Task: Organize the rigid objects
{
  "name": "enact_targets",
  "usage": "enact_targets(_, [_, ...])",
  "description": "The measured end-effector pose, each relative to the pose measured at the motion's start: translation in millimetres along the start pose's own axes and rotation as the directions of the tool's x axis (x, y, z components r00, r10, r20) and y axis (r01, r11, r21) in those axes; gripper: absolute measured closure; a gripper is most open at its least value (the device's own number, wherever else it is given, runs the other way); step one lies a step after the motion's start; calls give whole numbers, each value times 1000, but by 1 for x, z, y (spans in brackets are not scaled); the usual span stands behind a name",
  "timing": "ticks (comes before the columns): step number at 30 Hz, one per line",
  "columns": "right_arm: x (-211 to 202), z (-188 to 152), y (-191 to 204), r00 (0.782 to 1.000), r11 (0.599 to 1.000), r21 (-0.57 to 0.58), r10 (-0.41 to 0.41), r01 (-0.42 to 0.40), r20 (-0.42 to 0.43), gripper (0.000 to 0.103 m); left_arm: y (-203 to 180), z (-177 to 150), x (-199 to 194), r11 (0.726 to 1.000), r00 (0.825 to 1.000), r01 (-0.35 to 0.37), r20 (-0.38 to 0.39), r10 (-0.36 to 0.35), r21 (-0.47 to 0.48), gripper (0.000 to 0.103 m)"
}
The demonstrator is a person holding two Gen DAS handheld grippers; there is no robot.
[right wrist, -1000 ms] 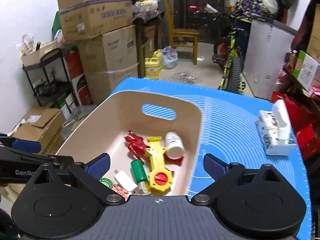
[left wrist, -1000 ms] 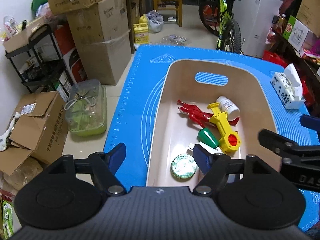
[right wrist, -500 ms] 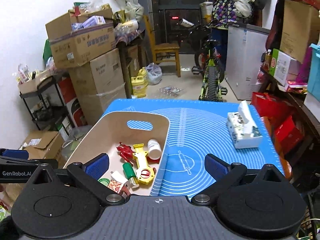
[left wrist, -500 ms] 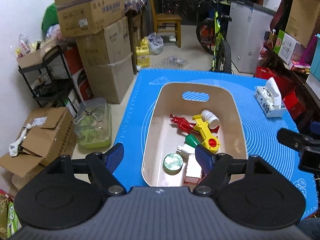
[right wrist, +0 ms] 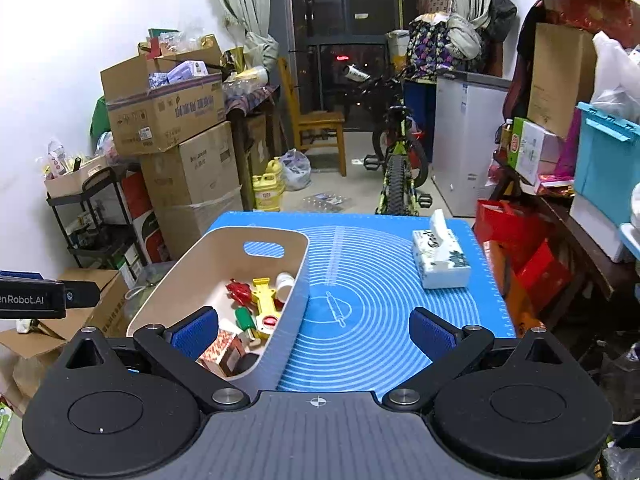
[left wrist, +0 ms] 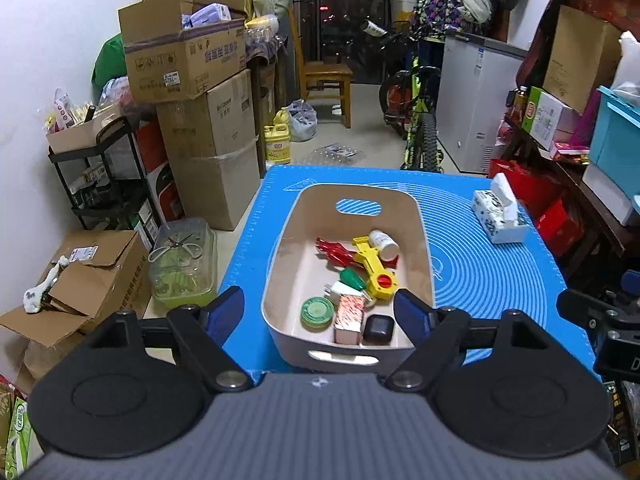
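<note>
A beige bin point(left wrist: 416, 224) point(right wrist: 192, 268) stands on the blue mat point(left wrist: 492, 276) point(right wrist: 372, 280). Inside lie a red toy figure point(left wrist: 334, 250), a yellow toy point(left wrist: 370, 266) point(right wrist: 265, 300), a white bottle point(left wrist: 384, 240), a green-capped piece point(left wrist: 352, 278), a green round tin point(left wrist: 317, 312), a red patterned box point(left wrist: 349, 318) and a small black case point(left wrist: 378, 330). My left gripper point(left wrist: 318, 314) hovers at the bin's near end, its jaws opening with nothing gripped. My right gripper point(right wrist: 314, 330) is open above the bin's right wall and the mat, holding nothing.
A tissue box point(left wrist: 500, 216) point(right wrist: 440, 258) sits at the mat's far right. Cardboard boxes point(left wrist: 200, 120), a black rack point(left wrist: 100, 176) and a clear container point(left wrist: 182, 264) stand left of the table. A bicycle point(right wrist: 400, 168) and chair point(right wrist: 316, 128) stand beyond.
Both grippers have pulled back and risen from the bin, so the whole bin and more of the room now show. The left jaws have spread a little wider.
</note>
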State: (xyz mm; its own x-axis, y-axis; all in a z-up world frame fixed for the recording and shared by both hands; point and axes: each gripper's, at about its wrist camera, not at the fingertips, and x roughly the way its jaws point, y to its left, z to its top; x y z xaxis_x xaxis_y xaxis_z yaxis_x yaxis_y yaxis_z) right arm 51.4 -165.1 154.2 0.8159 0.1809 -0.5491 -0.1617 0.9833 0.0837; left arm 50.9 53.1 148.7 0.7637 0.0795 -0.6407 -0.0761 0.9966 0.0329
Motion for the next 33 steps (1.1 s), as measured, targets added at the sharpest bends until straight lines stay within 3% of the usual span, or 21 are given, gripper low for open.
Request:
enact_targets(10, [-35,-39,-6,1000,1000,20,3,-3,15,2,-20,-39,-12,1000,1000,9,5,-9,29,18])
enact_targets(22, [-38,-94,-13,1000,998,56,-23,22,8,2,-33,-92,-6,998,1000,18,9,-19,55,17])
enact_targets(33, [-43,-139,-2,997,998,-32,-61,62,55,2,-33,-125,0,998,1000,11,17,-12,54,17])
